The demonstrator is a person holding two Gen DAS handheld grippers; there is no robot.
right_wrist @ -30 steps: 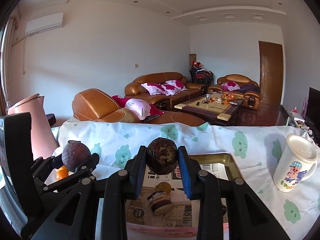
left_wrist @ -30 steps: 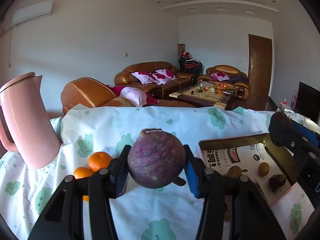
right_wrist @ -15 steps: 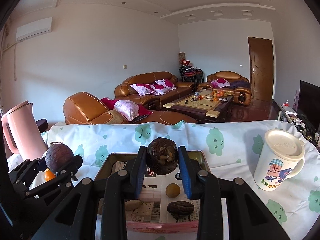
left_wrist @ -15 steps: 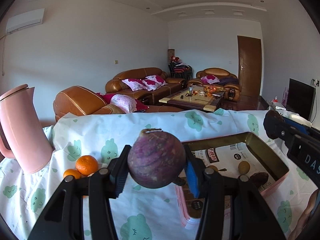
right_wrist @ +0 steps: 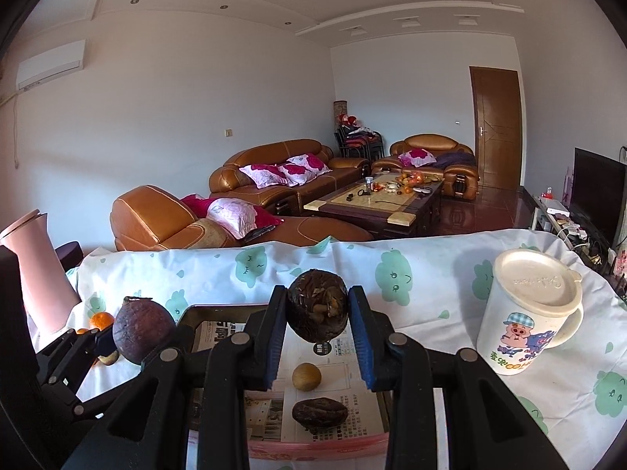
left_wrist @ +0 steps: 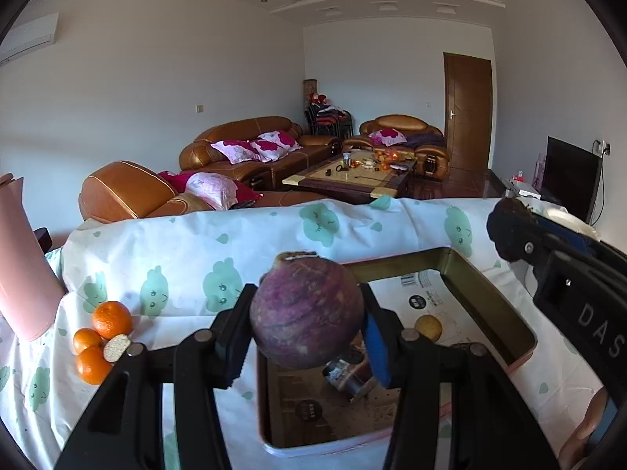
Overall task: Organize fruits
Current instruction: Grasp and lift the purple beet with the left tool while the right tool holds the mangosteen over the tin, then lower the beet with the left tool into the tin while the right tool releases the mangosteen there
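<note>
Left tongs (left_wrist: 307, 325) pinching a round purple fruit (left_wrist: 307, 310), stem nub pointing up and slightly left; roughly spherical, no clear long axis. It's held in the air above the near-left part of the tray (left_wrist: 486, 297), not touching it.

Right tongs (right_wrist: 315, 323) pinching a dark wrinkled fruit (right_wrist: 317, 305) between the blue pads (right_wrist: 358, 337); long axis about vertical, held above the middle of the tray (right_wrist: 188, 315).

In the paper-lined tray: a small tan round fruit (right_wrist: 307, 377) and, just nearer the camera, a dark wrinkled one (right_wrist: 319, 412) lying with its long axis left-right. The two are close but apart. The left view also shows a dark item under the purple fruit; can't tell what it is.

On the worktop (left_wrist: 196, 258), left of the tray: three oranges (left_wrist: 111, 319) clustered with a cut piece (left_wrist: 116, 347) touching them, beside the pink jug (left_wrist: 21, 266). Right of the tray: a lidded cartoon mug (right_wrist: 531, 317), upright, handle to the right.
</note>
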